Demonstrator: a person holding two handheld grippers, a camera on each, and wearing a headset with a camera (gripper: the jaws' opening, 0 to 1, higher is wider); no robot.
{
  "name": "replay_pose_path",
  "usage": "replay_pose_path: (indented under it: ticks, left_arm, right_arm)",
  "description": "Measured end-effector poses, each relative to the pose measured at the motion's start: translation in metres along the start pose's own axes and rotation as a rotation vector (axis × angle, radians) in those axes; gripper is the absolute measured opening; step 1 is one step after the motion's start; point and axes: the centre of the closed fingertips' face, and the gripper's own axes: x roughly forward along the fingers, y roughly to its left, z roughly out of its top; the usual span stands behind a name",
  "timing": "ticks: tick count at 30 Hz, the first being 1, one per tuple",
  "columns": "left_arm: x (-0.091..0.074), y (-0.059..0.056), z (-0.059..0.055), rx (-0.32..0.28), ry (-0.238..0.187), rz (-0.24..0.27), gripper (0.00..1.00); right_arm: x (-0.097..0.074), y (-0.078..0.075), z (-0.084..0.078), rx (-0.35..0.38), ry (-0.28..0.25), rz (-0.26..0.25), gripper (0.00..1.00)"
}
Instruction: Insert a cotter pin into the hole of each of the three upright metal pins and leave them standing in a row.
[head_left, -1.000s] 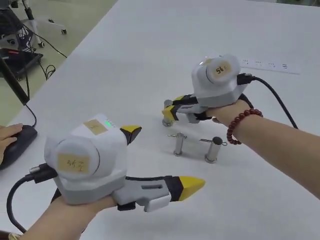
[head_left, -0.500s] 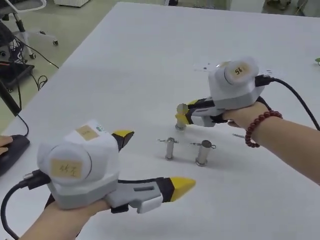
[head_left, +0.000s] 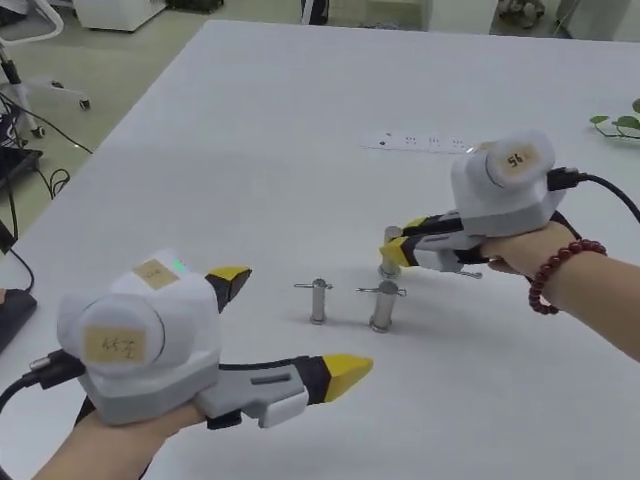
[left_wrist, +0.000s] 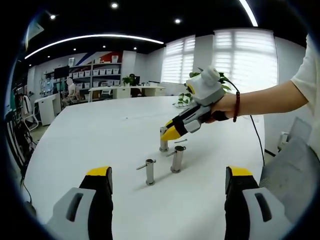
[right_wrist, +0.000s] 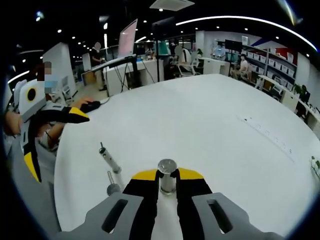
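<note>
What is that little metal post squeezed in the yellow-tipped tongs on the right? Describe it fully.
The metal post is a short, shiny grey cylinder with a flat, wider round cap. It stands upright on the white table, clamped on both sides by the right tongs. Its middle is hidden.

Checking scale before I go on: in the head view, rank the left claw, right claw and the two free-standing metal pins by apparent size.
1. Left claw, nearest the camera.
2. Right claw.
3. Both free pins, looking alike.

The right tongs (right_wrist: 167, 176) clamp an upright metal pin (right_wrist: 167, 167) — two other pins (right_wrist: 109, 160) stand nearby.
</note>
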Motion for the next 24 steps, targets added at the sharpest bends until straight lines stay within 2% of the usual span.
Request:
replay_pose_path:
  ticks: [14, 24]
  left_arm:
    - [0.002, -0.003, -0.001, 0.012, 0.006, -0.004, 0.93]
    - [0.003, -0.004, 0.001, 0.020, 0.005, -0.012, 0.92]
  right_arm:
    - [-0.036, -0.010, -0.024, 0.017, 0.010, -0.047, 0.13]
    - [-0.059, -0.007, -0.042, 0.059, 0.019, -0.072, 0.13]
